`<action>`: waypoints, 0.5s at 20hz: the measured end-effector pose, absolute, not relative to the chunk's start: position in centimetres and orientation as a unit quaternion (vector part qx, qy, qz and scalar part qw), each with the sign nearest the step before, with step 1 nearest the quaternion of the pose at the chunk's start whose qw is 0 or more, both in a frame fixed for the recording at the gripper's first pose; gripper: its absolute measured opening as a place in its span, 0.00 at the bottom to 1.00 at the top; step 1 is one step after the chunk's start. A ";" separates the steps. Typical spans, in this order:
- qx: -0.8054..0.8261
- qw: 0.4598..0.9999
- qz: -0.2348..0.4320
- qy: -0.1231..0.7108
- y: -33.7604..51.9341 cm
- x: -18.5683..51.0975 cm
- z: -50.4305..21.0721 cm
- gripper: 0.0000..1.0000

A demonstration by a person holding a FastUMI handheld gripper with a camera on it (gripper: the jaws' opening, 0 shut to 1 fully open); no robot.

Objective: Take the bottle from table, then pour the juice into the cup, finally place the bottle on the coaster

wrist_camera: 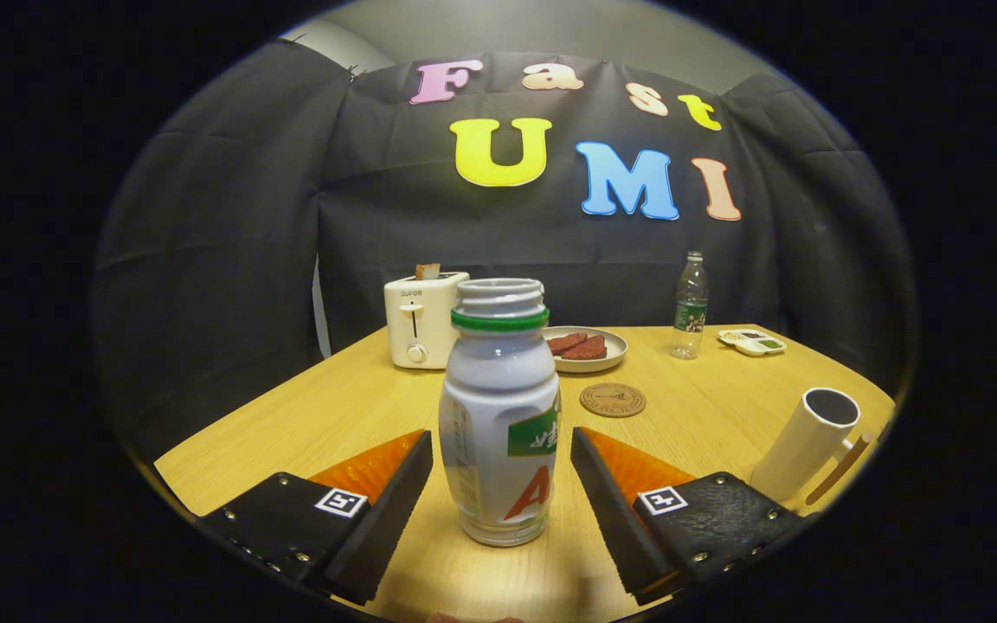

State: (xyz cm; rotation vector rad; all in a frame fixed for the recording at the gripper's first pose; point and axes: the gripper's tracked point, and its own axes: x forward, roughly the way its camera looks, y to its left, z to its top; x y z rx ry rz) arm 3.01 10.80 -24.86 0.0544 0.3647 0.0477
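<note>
gripper view: bottle [499, 415] between spread fingers [395, 493] (gaps both sides)

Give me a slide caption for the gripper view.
Open gripper straddles the upright, capless bottle on the table; coaster beyond, cup to the right.

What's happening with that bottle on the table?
A person is holding a grabbing tool up to a small open juice bottle that stands upright on the wooden table. The tool's two fingers are open, one on each side of the bottle, with a gap on both sides, so nothing is gripped yet. A white cup waits off to the right, and a round coaster lies beyond the bottle. Farther back stand a toaster, a plate and a water bottle.
</note>
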 end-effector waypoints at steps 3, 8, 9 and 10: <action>0.026 0.979 0.022 0.200 10.7 2.7 -25.8 0.98; 0.024 0.975 0.029 0.220 11.1 2.8 -26.9 0.98; 0.022 0.975 0.031 0.221 11.4 2.8 -27.0 0.98; 0.018 0.974 0.032 0.224 11.5 3.0 -27.2 0.96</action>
